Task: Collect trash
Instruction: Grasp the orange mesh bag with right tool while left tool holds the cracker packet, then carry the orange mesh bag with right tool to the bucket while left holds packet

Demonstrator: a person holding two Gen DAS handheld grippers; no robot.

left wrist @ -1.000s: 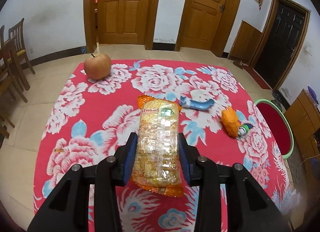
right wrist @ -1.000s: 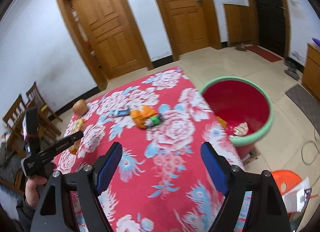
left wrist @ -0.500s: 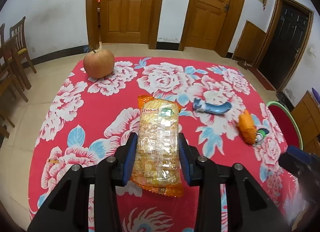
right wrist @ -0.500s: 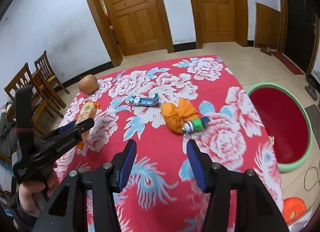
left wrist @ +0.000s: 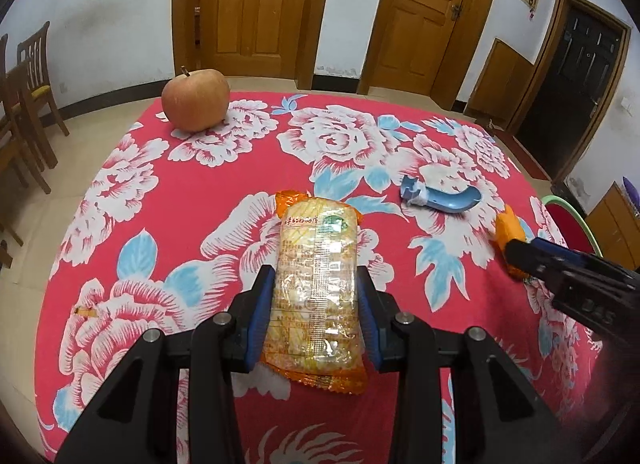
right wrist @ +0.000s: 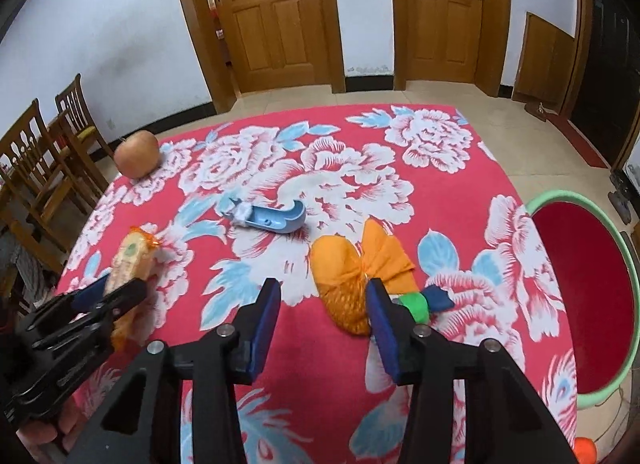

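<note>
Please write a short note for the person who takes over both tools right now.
Left tool: shut on the yellow-orange plastic snack packet, low over the table.
Right tool: open, just short of the orange mesh bag.
The blue plastic piece lies farther back. The red basin with green rim stands right of the table.
Left: drop the packet in, then collect the rest.

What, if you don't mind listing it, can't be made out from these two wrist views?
- Red bin with green rim: cut off by the right edge in both views; its contents are unseen.
- Print on the clear orange-edged snack packet: too small to read, left wrist view.
- Orange mesh bag: near end hidden behind the right tongs; mostly covered by them in the left wrist view.
- Blue curved plastic piece: identity unclear.
</note>
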